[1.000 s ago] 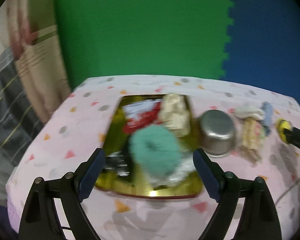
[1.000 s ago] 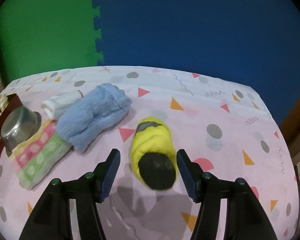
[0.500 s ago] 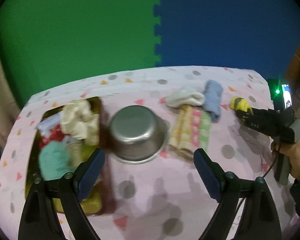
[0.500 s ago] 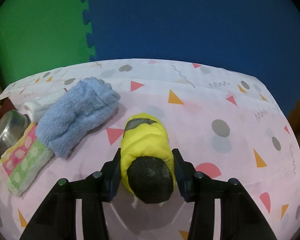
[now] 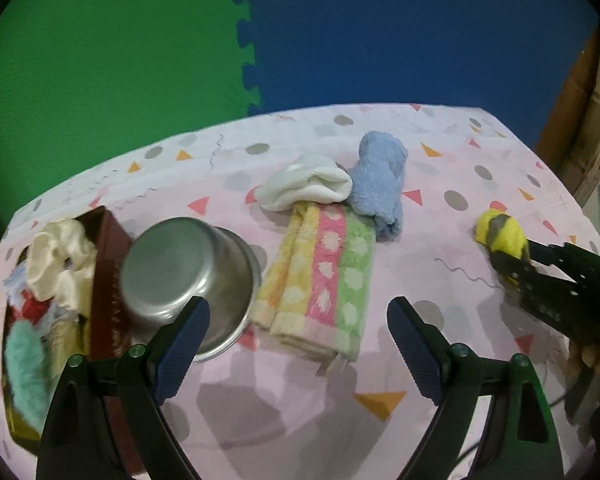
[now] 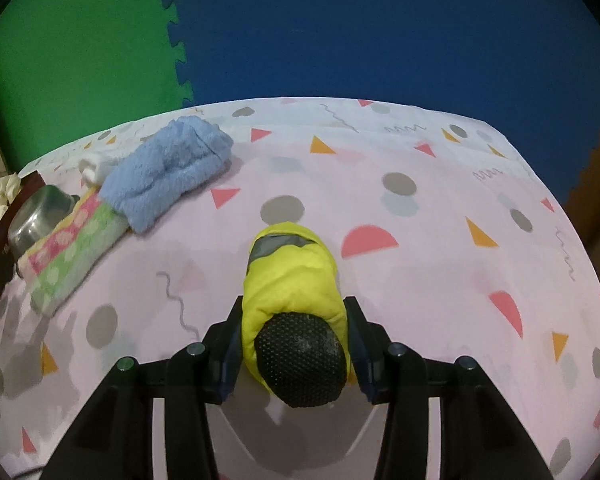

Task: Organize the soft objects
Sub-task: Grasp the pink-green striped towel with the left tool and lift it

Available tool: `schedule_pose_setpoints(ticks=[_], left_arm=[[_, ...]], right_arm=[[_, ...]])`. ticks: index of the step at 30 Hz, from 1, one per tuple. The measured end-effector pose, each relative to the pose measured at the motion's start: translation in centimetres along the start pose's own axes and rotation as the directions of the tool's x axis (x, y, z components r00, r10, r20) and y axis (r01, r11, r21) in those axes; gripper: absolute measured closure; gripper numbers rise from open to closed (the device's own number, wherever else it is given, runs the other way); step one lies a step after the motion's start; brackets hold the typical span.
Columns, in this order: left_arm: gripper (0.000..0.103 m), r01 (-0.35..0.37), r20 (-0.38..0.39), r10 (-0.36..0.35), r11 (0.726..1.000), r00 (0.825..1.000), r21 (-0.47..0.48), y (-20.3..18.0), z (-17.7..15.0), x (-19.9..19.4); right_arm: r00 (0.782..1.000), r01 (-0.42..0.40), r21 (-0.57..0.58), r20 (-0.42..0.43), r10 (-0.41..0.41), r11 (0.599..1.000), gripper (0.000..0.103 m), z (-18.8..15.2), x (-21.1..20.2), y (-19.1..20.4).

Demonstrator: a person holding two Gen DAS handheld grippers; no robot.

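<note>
Right gripper clamped on yellow glove; left gripper spread, holding nothing.
Left wrist view: left gripper [image 5: 298, 334] low centre over striped towel [image 5: 320, 276], steel bowl [image 5: 188, 276] lower left. Right wrist view: right gripper [image 6: 294, 340] squeezes yellow glove [image 6: 292, 276] bottom centre on worktop [image 6: 440, 240].

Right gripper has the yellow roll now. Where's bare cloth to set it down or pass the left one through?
Bare tablecloth lies right of the yellow roll to the table's far and right edges. A smaller patch sits between the striped towel and the roll. Crowded: steel bowl, white cloth, blue towel and the full box.
</note>
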State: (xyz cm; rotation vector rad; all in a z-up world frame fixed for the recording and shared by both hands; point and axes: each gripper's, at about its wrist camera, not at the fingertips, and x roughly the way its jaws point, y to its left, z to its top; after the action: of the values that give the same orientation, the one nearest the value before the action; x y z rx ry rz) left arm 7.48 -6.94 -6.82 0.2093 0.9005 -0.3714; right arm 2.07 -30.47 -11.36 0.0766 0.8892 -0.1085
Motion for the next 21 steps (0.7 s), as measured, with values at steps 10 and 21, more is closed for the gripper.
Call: schedule_pose_setpoints(ticks=[10, 21], left_arm=[[0.015, -0.039, -0.104, 0.04, 0.999, 0.994, 0.014, -1.2, 0.1, 4.8], [0.066, 0.031, -0.145, -0.039, 0.998, 0.989, -0.058, -1.3, 0.0, 5.2]], right_arm=[[1.0, 0.011, -0.006, -0.009, -0.011, 1.0, 0.056, -0.1, 0.1, -0.1], [1.0, 0.009, -0.005, -0.01, -0.009, 1.0, 0.055, 0.0, 0.1, 0.0]])
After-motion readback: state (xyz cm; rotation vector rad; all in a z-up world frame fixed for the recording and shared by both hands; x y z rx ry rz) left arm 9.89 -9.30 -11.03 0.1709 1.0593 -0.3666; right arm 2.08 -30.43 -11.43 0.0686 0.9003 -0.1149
